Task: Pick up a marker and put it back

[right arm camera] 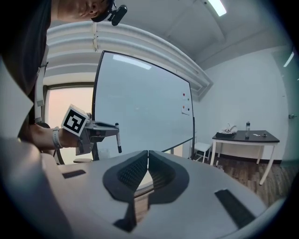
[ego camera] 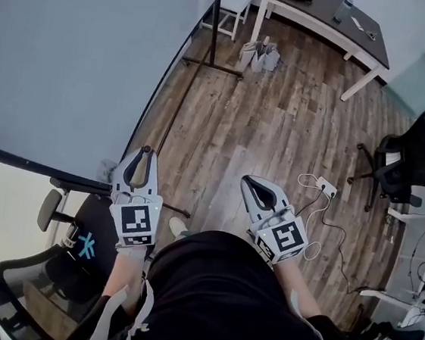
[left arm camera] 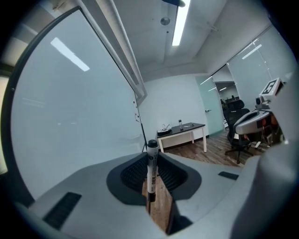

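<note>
Holding: left gripper (ego camera: 145,155) has its jaws clenched on a marker (left arm camera: 151,170), with the ribbed pads pressing the barrel from both sides.
Marker: white barrel with dark print and a black cap. It stands upright across the jaws, cap above them and lower end below, so it is carried in the air. The right gripper view shows it sticking down from that gripper's tip.
Right side: right gripper (right arm camera: 148,158) has its jaws clenched together with nothing between them. It is held out beside the left one, a gap between the two.
Whiteboard (ego camera: 73,58): large, pale and blank over most of its face. It stands on the person's left, near the left gripper's tip, with two small marks near its far edge in the right gripper view.
Floor (ego camera: 278,127): wood planks. A white power strip (ego camera: 325,188) with trailing cables lies beyond the right gripper.
Far end: a dark-topped worktop (ego camera: 322,10) on white legs carries a bottle (ego camera: 342,9). A white stool (ego camera: 232,8) stands just beside it.
Right edge: a black office chair (ego camera: 408,161), well apart from both grippers.
Person: dark top, seen from above, both forearms reaching forward.
</note>
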`<state>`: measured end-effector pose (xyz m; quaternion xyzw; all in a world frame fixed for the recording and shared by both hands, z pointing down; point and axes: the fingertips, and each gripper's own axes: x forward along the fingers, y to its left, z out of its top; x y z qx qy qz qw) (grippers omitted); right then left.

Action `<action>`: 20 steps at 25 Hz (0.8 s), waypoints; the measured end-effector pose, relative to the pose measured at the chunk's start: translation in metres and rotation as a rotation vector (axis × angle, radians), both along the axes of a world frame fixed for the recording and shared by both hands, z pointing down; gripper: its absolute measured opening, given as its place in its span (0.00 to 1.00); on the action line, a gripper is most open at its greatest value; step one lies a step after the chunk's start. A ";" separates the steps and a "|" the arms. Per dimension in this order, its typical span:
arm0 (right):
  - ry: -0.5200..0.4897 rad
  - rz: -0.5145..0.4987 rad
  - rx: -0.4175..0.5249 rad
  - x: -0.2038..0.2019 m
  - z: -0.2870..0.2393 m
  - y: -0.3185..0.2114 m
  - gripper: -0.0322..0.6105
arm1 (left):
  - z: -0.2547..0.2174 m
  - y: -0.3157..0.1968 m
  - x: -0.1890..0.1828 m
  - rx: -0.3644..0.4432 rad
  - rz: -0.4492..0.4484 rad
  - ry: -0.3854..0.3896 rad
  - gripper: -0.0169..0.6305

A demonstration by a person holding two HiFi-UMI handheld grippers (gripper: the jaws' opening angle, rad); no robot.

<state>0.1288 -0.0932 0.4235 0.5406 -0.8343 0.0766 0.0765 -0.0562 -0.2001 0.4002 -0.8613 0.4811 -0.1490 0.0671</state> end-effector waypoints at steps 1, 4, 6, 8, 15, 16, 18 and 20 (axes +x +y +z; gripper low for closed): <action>0.000 0.013 0.002 0.005 0.000 0.003 0.08 | 0.001 0.001 0.008 -0.005 0.019 0.003 0.14; 0.002 0.055 0.004 0.021 -0.002 0.014 0.08 | 0.005 0.006 0.031 -0.019 0.073 0.012 0.14; 0.003 0.085 0.001 0.034 -0.002 0.024 0.08 | 0.008 0.011 0.049 -0.030 0.109 0.019 0.14; 0.003 0.117 0.001 0.048 -0.001 0.034 0.08 | 0.010 0.017 0.068 -0.040 0.147 0.026 0.14; 0.004 0.232 -0.005 0.088 -0.001 0.064 0.08 | 0.019 0.038 0.123 -0.079 0.295 0.061 0.14; 0.003 0.245 -0.006 0.092 -0.001 0.068 0.08 | 0.019 0.041 0.130 -0.085 0.314 0.065 0.14; 0.002 0.268 -0.009 0.100 -0.001 0.076 0.08 | 0.020 0.048 0.144 -0.093 0.349 0.073 0.14; 0.003 0.285 -0.013 0.105 -0.001 0.082 0.08 | 0.020 0.054 0.155 -0.100 0.378 0.081 0.14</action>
